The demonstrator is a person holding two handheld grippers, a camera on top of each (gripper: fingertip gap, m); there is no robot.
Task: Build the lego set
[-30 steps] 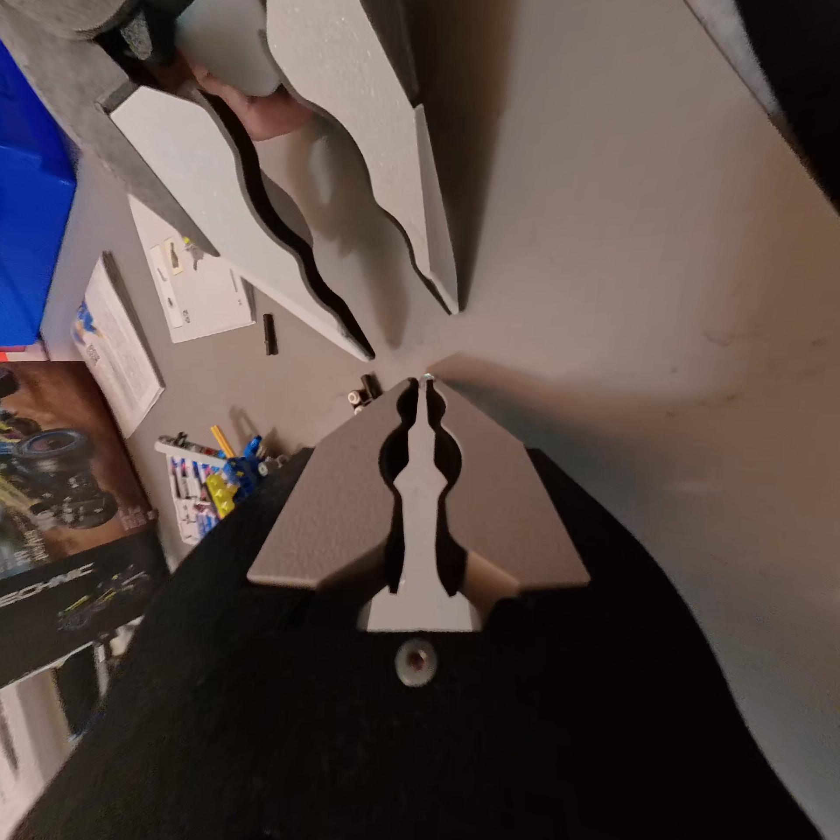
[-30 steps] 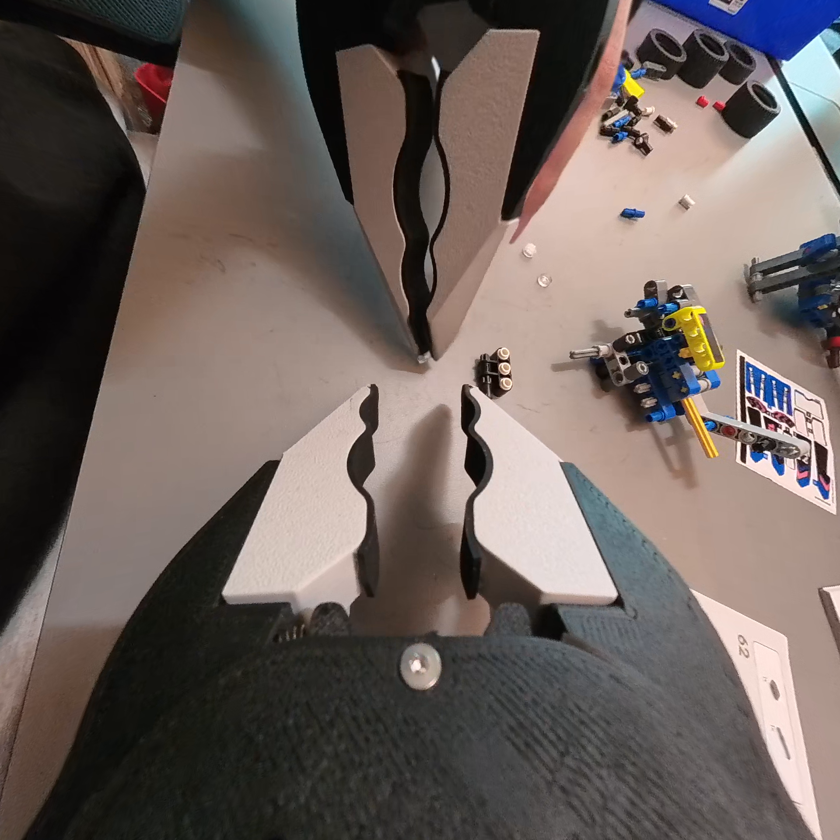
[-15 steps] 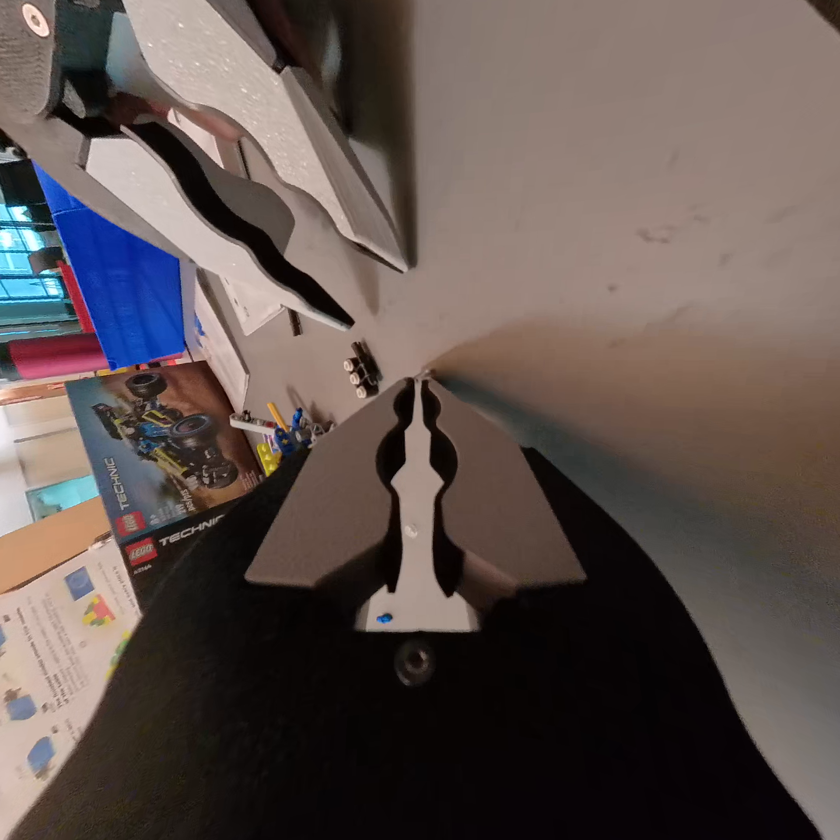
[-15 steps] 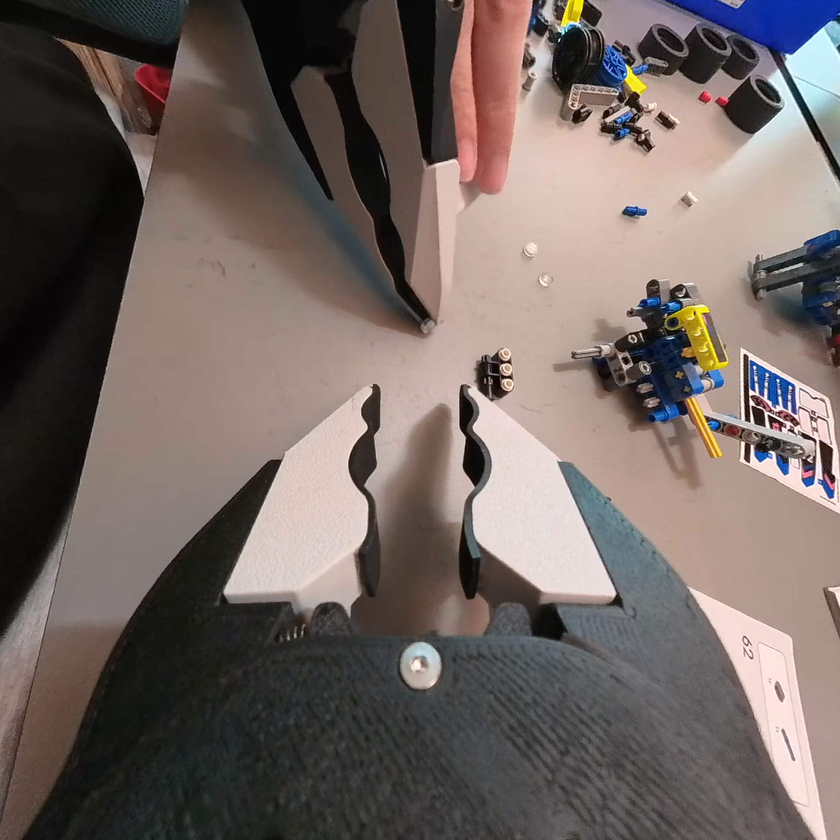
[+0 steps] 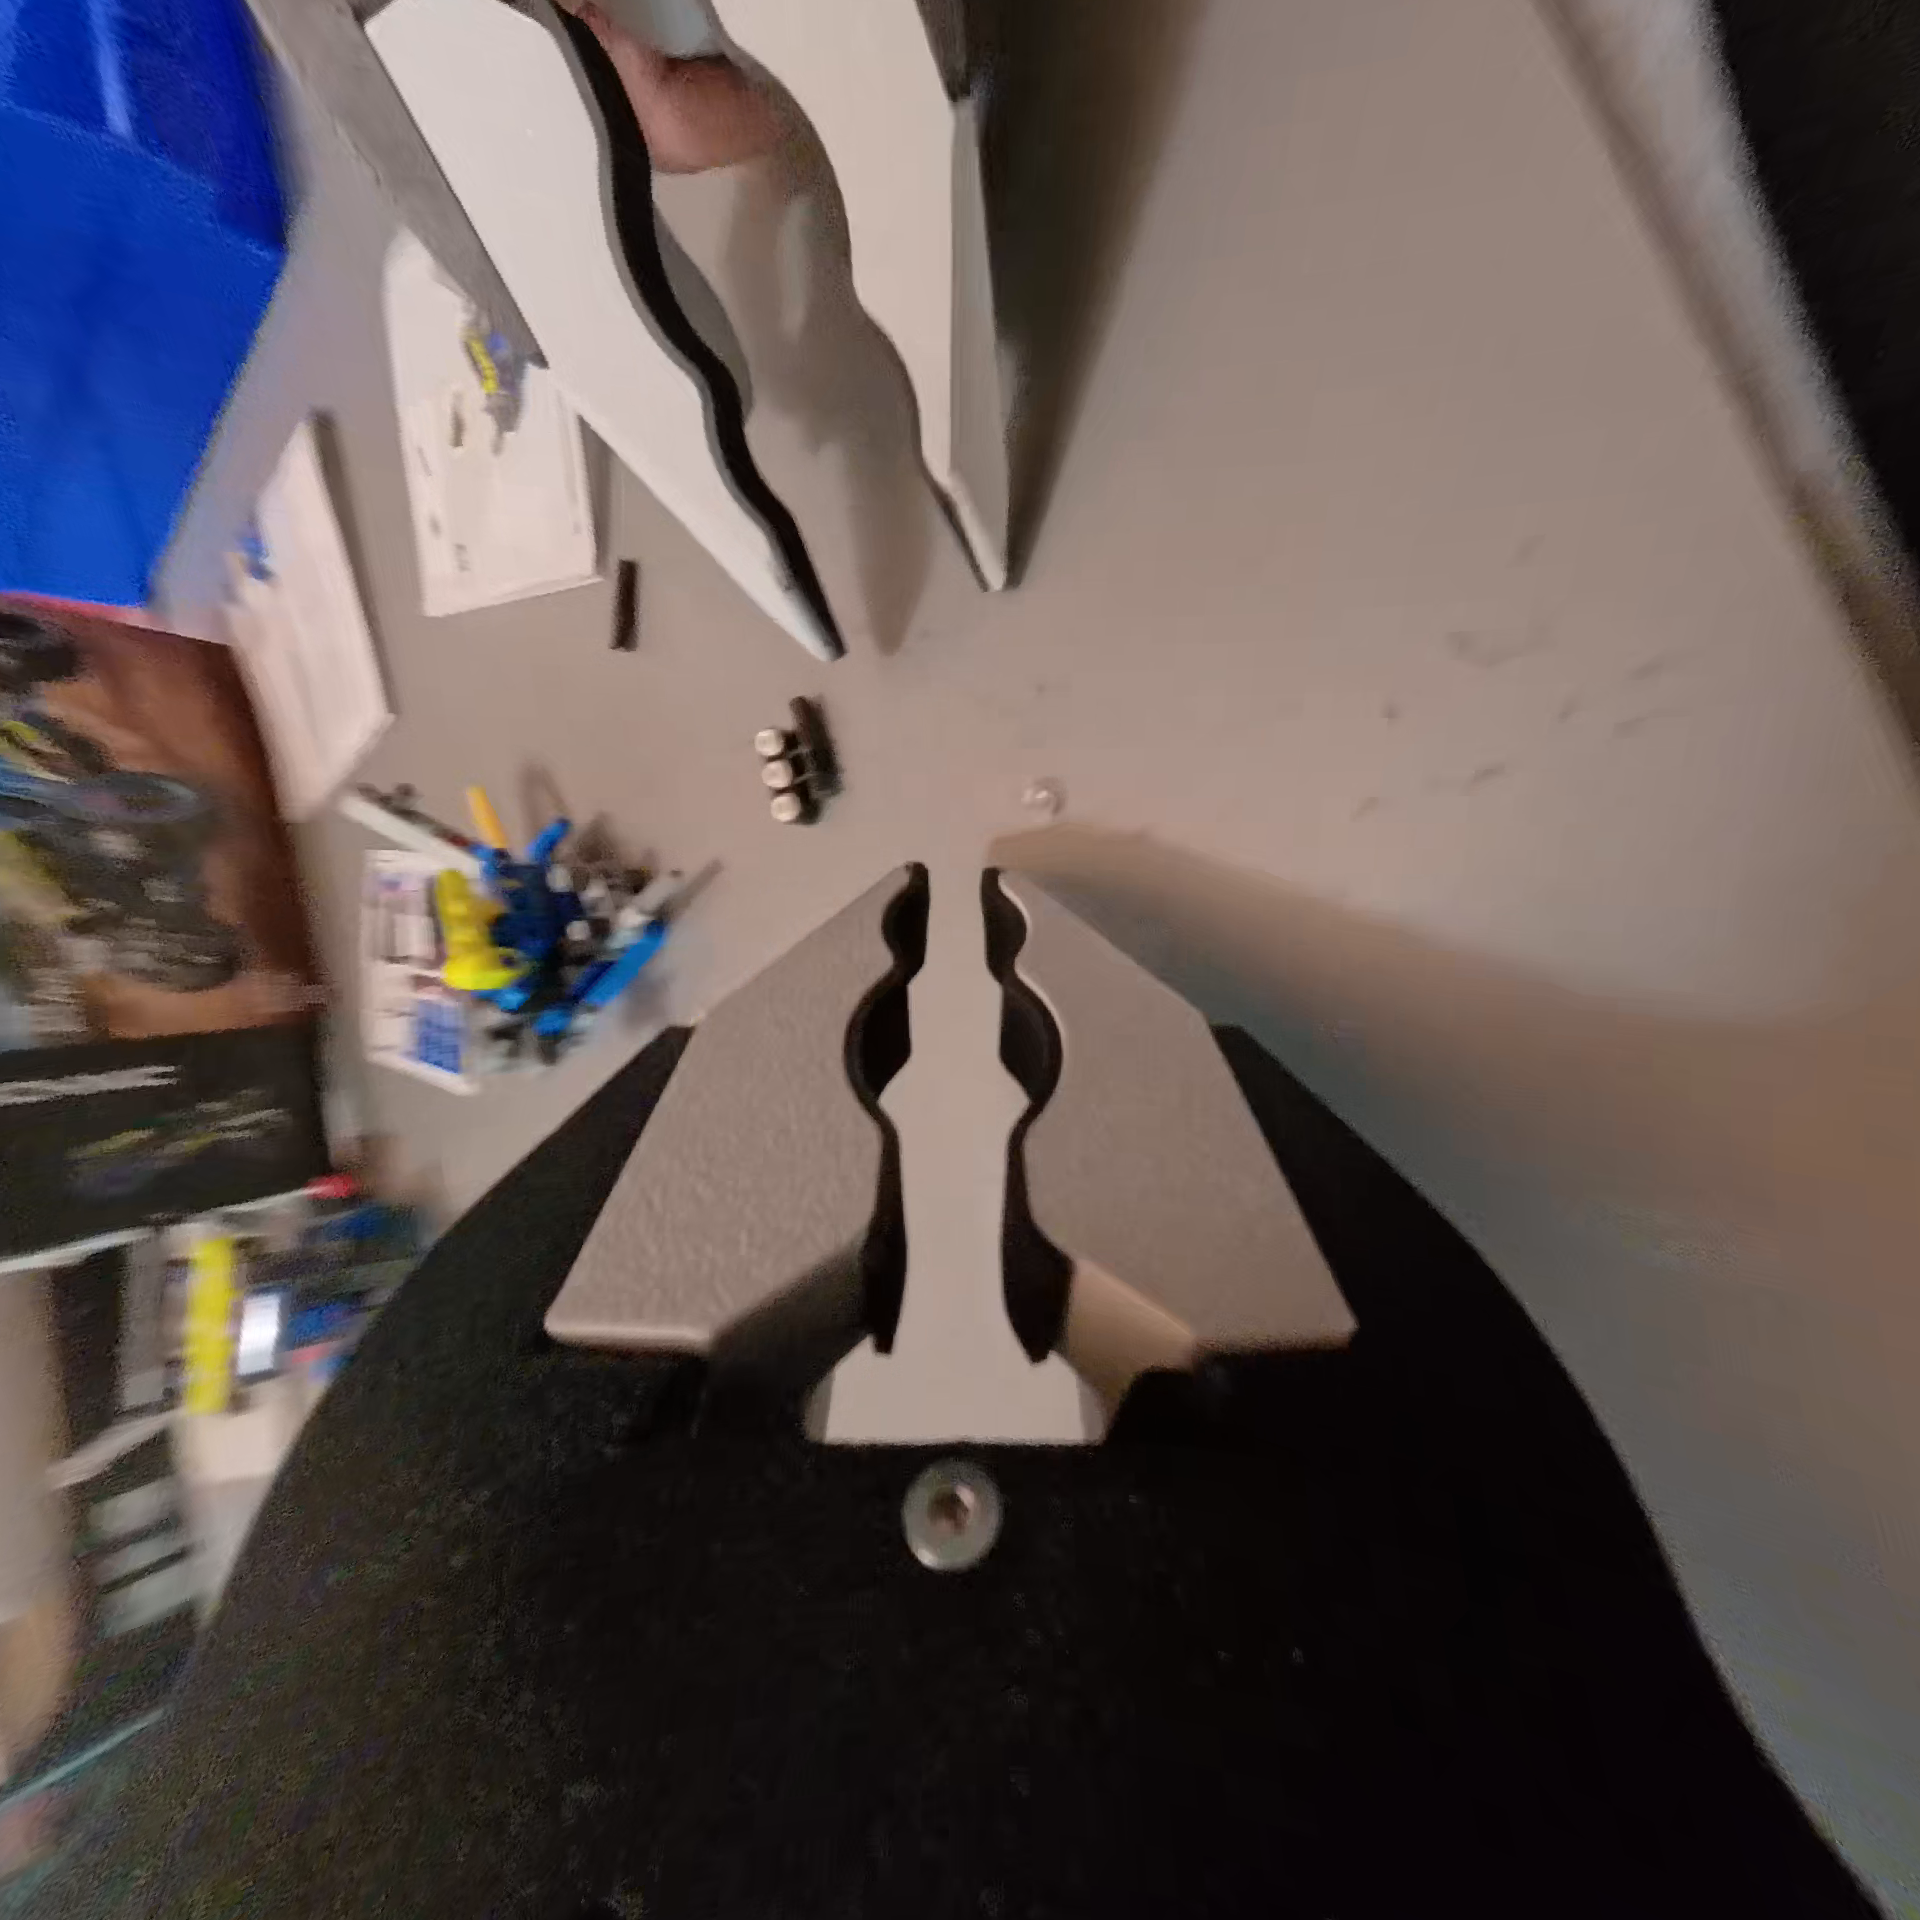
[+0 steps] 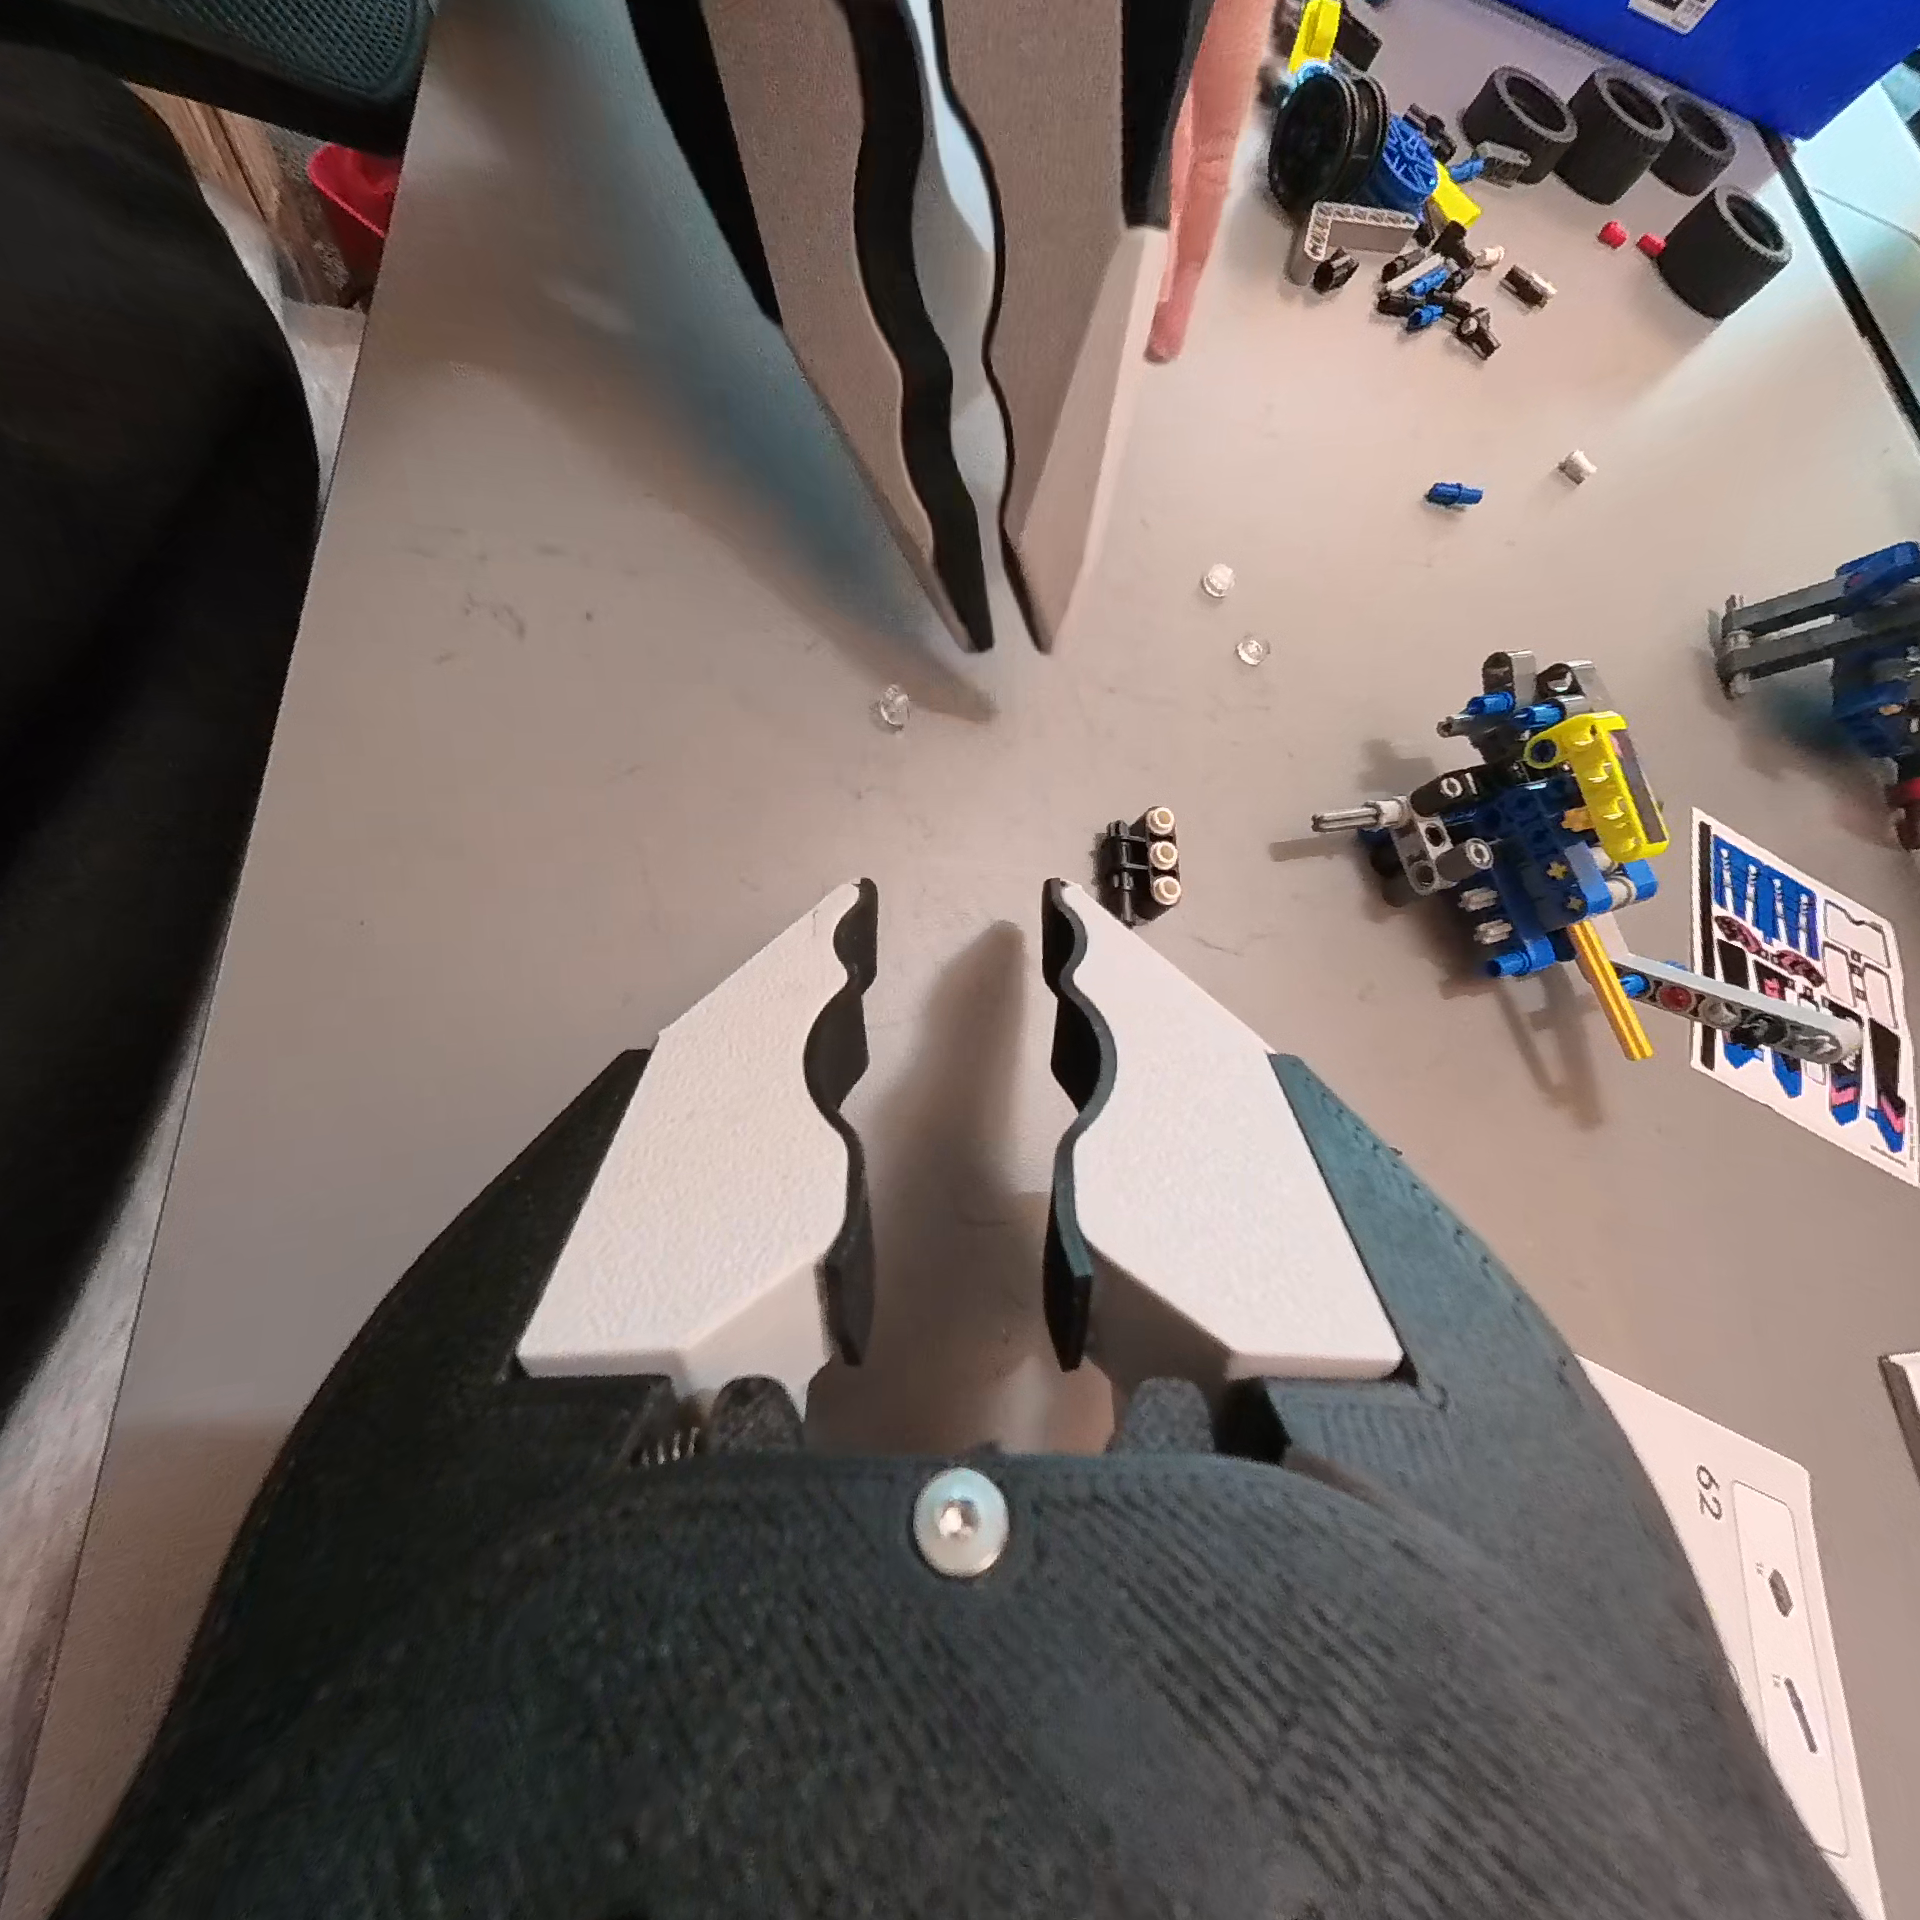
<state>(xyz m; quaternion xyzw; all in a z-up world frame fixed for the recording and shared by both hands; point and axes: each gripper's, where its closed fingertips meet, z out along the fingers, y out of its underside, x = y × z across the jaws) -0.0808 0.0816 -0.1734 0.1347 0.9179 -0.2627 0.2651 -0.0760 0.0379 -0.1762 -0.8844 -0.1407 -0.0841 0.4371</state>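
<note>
Lego sub-assy, blue/yellow (image 6: 1538,842): on table (image 6: 623,831), R of centre, untouched. Left gripper (image 5: 956,878): released, narrow gap, empty. Right gripper (image 6: 958,899): released, wider, empty.
Risks: clear stud (image 6: 891,709) lies loose just beside the L tips, prob. hard to re-grip and easily flicked off the near table edge; black 3-pin piece (image 6: 1141,864) sits almost touching the R fingertip, easily nudged.
Room: bare table between the 2 tools; clutter far R.

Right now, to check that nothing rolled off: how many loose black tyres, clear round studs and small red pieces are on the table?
Loose black tyres: 4
Clear studs: 3
Red pieces: 2
Total: 9
</note>
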